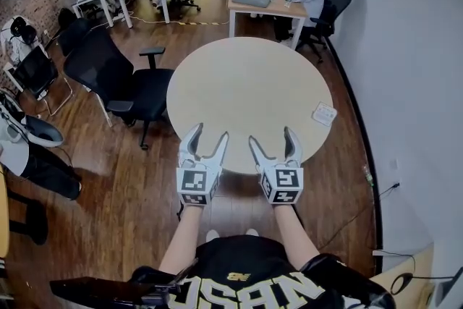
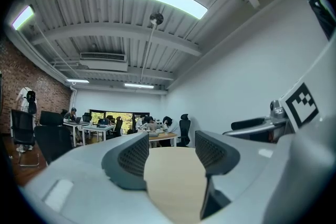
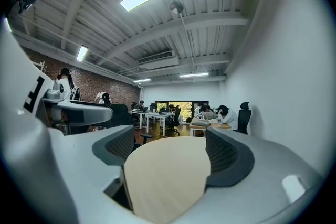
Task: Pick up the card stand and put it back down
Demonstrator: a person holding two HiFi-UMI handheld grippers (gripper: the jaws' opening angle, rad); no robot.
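1. Dark wood flooring surrounds a round table (image 1: pixel 246 76). In the head view, the card stand (image 1: pixel 324 113) lies near the table's right edge, well apart from the left claw (image 1: pixel 209 135) and right claw (image 1: pixel 272 138) at the near rim.
2. Left gripper view: the claw is partly open and empty, with only tabletop between its jaws.
3. Right gripper view: the claw is wide open and empty.
4. Risk: the stand sits close to the rim, so a glancing approach could knock it off.

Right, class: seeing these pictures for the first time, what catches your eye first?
The big round table fills the middle of the head view, with a small card stand near its right edge. At its near edge the left gripper and right gripper hover side by side, both open and empty.
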